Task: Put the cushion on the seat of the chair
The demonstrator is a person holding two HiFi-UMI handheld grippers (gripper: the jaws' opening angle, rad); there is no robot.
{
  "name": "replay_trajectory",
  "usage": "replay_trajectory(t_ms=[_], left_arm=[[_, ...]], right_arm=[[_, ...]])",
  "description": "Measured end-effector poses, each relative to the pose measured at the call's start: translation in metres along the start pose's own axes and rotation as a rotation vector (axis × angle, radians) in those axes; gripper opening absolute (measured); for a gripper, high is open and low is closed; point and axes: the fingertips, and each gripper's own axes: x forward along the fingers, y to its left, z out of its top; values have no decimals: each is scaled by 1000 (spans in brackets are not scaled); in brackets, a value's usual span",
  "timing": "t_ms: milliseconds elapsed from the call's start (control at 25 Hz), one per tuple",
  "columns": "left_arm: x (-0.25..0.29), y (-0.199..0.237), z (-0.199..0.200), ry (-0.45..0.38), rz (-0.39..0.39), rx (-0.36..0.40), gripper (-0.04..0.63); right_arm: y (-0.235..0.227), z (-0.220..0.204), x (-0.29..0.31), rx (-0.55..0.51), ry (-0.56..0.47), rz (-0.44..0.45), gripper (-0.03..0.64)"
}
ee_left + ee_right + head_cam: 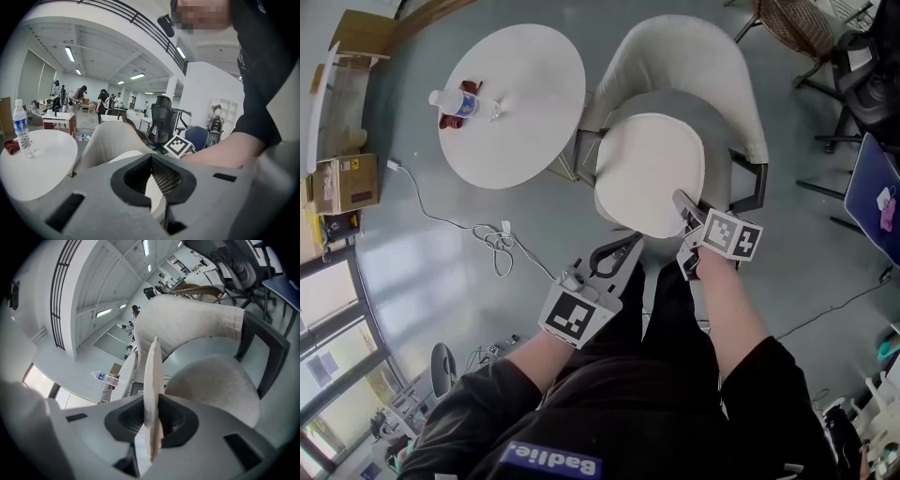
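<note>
Pinching the cushion (649, 173) by its near rim with jaws almost closed, left tool (617, 253) and right tool (687, 220) hold it flat, directly over the chair seat (220, 385)

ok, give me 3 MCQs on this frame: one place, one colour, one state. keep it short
1. Where does the bottle stand?
A. on a shelf
B. on the table
C. in a sink

2. What colour is the cushion?
A. off-white
B. blue
C. black

3. What state is the right tool in?
A. open, empty
B. shut on the cushion's edge
C. shut on the bottle

Answers:
1 B: the head view shows the bottle on the round white top.
2 A: the cushion reads pale cream in the head view and the right gripper view.
3 B: the right gripper view shows the cushion's edge pinched between the jaws.
</note>
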Motion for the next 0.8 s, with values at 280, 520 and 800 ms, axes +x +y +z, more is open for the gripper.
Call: replay_trajectory(t_ms=[280,520,800], left_arm=[[2,-6,-14,25,-12,-3,15],[10,-11,-19,43,-19,-5,15],[19,-22,-37,81,-51,-2,15]], right_arm=[[-32,-3,-1,22,-19,-33,69],[-70,-5,-3,39,-29,-74,69],[-117,-7,4,41,-61,-121,69]])
